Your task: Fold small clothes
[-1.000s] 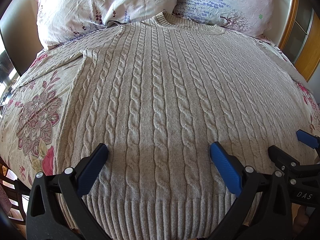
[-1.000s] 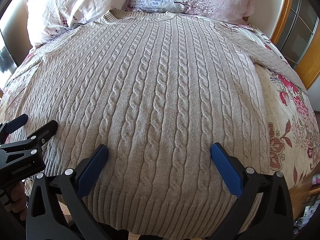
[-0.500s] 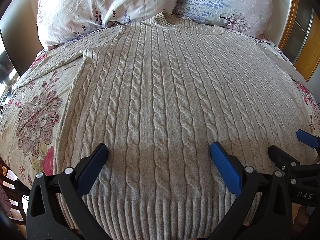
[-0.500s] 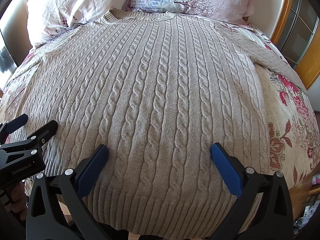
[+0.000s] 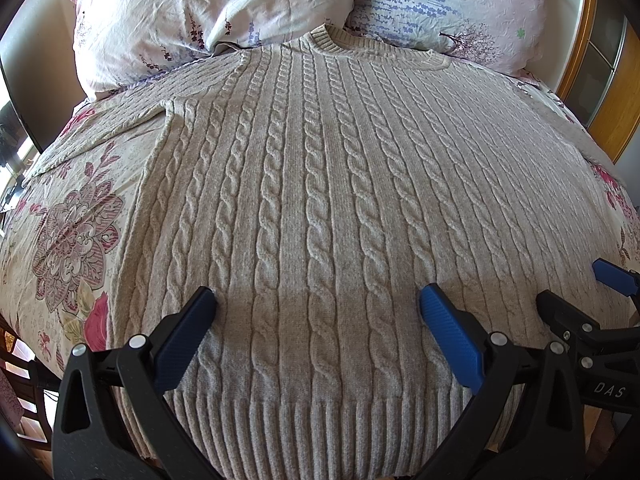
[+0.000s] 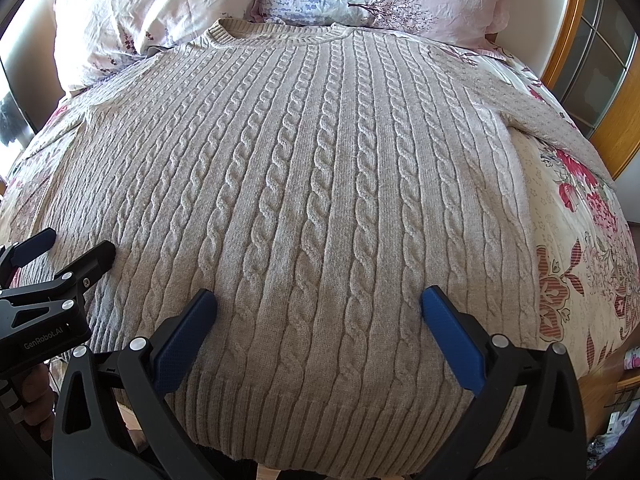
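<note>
A beige cable-knit sweater (image 5: pixel 320 208) lay spread flat, front up, on the floral bedspread (image 5: pixel 72 232). Its round ribbed collar (image 5: pixel 360 42) reached the foot of the two pillows (image 5: pixel 208 16), touching them. The ribbed hem (image 6: pixel 320 420) hung at the bedspread's near edge. One sleeve (image 5: pixel 108 128) stretched out sideways over the flowers; the other sleeve (image 6: pixel 536 112) angled away across the bedspread's opposite side.

beige cable-knit sweater (image 5: pixel 320 200), pink floral bedspread (image 5: pixel 72 232)
</note>
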